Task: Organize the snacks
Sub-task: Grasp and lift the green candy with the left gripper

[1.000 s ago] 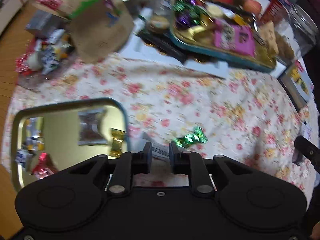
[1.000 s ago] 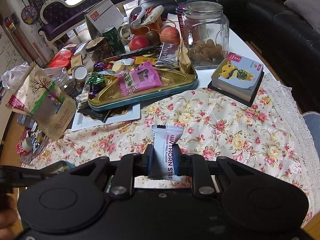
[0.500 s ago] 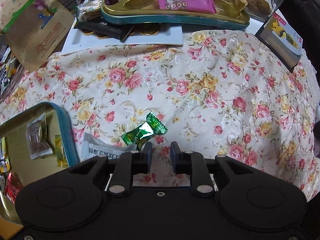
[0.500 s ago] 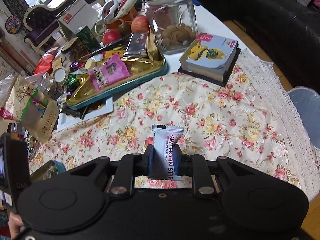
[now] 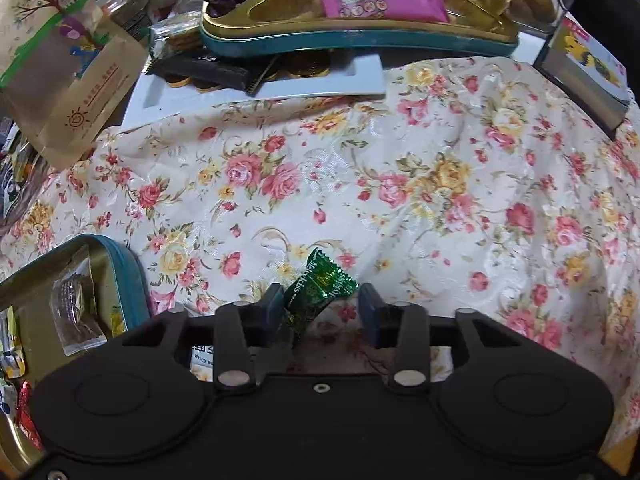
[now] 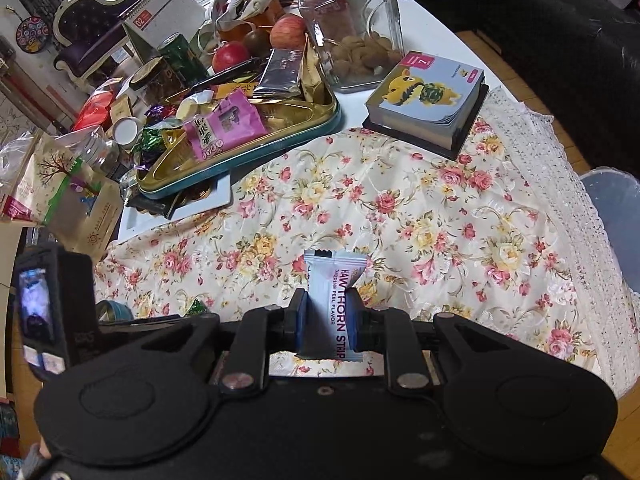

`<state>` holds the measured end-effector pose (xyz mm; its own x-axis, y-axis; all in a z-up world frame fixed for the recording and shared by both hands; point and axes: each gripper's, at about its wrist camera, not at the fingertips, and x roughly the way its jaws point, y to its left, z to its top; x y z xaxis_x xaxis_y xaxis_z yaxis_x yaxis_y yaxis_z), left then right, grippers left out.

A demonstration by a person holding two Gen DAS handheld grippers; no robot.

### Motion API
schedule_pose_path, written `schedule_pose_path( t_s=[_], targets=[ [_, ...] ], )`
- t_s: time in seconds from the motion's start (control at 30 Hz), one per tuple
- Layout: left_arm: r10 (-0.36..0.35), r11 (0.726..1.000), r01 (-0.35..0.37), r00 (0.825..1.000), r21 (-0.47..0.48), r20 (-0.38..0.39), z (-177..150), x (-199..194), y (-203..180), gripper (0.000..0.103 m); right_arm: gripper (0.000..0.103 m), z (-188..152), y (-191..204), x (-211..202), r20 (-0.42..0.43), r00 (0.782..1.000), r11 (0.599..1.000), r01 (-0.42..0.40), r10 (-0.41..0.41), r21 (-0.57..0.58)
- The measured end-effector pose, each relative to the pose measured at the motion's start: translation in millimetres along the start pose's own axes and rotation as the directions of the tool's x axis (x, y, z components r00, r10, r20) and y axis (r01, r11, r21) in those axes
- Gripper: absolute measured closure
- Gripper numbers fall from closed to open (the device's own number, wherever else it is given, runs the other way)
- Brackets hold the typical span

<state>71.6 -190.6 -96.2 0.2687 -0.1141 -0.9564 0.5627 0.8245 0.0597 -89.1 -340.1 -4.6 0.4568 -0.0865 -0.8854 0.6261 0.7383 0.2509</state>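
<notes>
The left gripper (image 5: pixel 320 308) has its jaws apart around a green candy (image 5: pixel 318 292) on the table's near edge (beside the teal tin (image 5: pixel 132 280)); closing off-centre could flick it away. The right gripper (image 6: pixel 328 322) is clamped on the hawthorn strip (image 6: pixel 334 292), whose slick wrapper may slip.

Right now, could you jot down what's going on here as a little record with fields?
surface: flowered tablecloth
left tool: open, its tips on either side of a green wrapped candy lying on the cloth
right tool: shut on a white hawthorn strip packet, held upright
near tin: teal rim, to the left tool's left, holds wrapped snacks
far tin: gold tray with a pink packet
also there: glass jar, small book
</notes>
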Motion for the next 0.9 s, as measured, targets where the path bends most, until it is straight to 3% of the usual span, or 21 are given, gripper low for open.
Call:
schedule_pose_path(
  t_s=[0.17, 0.3, 0.37, 0.4, 0.5, 0.6, 0.77, 0.9],
  targets=[
    [-0.011, 0.999, 0.01, 1.0, -0.033, -0.024, 1, 6, 1, 0.052, 0.082, 1, 2, 2, -0.002, 1.0, 1.0, 0.002, -0.002, -0.003],
    [-0.079, 0.996, 0.077, 0.996, -0.043, -0.036, 4, 3, -5, 0.054, 0.082, 1, 3, 2, -0.005, 1.0, 1.0, -0.003, 0.002, -0.007],
    [-0.109, 0.993, 0.107, 0.993, -0.047, -0.046, 5, 2, -9, 0.06, 0.082, 1, 2, 2, -0.006, 1.0, 1.0, -0.001, 0.001, -0.008],
    [-0.117, 0.992, 0.115, 0.992, -0.047, -0.046, 5, 1, -12, 0.068, 0.082, 1, 2, 2, -0.007, 1.0, 1.0, -0.003, 0.003, -0.008],
    [-0.153, 0.988, 0.151, 0.987, -0.045, -0.051, 5, -3, -18, 0.074, 0.082, 1, 2, 2, -0.005, 1.0, 1.0, -0.005, 0.005, -0.008],
    [-0.166, 0.986, 0.165, 0.985, -0.025, -0.04, 7, -7, -21, 0.069, 0.082, 1, 1, 1, -0.003, 1.0, 1.0, -0.008, 0.008, -0.006],
    [-0.107, 0.994, 0.107, 0.994, -0.039, -0.002, 14, -7, -16, 0.057, 0.082, 1, 0, -1, 0.001, 1.0, 1.0, -0.01, 0.01, -0.003],
    [-0.123, 0.991, 0.122, 0.992, -0.062, -0.006, 19, -3, -17, 0.056, 0.082, 1, 2, -2, 0.003, 1.0, 1.0, -0.014, 0.014, -0.005]
  ],
)
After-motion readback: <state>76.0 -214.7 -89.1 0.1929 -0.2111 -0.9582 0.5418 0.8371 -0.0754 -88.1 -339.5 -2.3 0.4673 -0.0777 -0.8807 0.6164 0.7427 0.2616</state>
